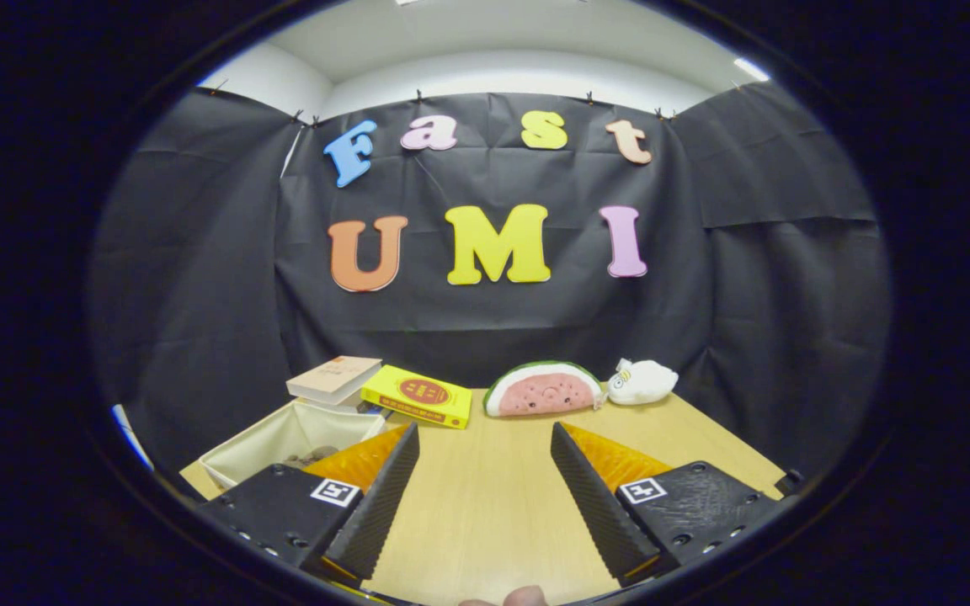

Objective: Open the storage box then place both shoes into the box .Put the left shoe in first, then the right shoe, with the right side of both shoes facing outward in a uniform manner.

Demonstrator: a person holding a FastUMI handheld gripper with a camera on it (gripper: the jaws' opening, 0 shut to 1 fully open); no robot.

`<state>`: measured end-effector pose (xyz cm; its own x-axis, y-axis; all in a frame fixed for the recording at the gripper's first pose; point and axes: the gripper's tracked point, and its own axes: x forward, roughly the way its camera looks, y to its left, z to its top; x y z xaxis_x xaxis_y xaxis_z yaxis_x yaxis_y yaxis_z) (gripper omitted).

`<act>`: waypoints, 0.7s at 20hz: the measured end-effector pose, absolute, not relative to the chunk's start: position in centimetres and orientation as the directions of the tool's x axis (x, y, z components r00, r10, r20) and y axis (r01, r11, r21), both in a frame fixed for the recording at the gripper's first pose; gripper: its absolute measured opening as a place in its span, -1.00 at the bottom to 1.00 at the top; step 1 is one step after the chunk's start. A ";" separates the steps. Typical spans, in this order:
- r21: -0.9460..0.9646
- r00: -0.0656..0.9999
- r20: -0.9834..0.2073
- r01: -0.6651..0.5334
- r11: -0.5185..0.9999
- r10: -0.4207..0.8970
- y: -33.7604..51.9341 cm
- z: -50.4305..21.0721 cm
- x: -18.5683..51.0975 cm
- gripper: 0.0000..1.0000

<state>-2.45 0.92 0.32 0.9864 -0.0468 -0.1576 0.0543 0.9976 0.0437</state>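
I have the gripper spread wide, nothing between its fingers, only bare table under the gap. A fingertip of the person holding the rig shows at six o'clock, right at the base of the fingers.

At about ten o'clock from the gap, just behind the left finger, sits an open fabric bin; I judge it may be the storage box, though that finger covers its near corner and I can make out only something dark low inside. If it is the box, my risk is clipping its soft rim with the left finger as I swing over, and pushing it across the table.

Beyond it, at eleven o'clock, a tan book lies stacked above a yellow book. At one o'clock a watermelon plush and a white plush rest near the far edge, touching or nearly so.

I cannot place the shoes from here, so mixing left with right is my bigger worry.
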 end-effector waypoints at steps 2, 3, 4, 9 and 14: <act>0.048 0.989 -0.143 0.045 0.998 -0.038 1.5 0.4 -2.8 0.92; 0.036 0.991 -0.130 0.040 0.999 -0.035 1.6 0.7 -2.7 0.91; 0.017 0.992 -0.119 0.047 0.999 -0.045 1.6 0.9 -2.4 0.91; 0.019 0.989 -0.146 0.033 0.999 -0.030 2.6 0.2 -1.3 0.92; 0.040 0.987 -0.153 0.050 0.998 -0.043 2.0 -0.3 -0.6 0.92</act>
<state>-0.65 1.97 -0.31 0.9873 -0.0433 -0.1528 0.0499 0.9980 0.0396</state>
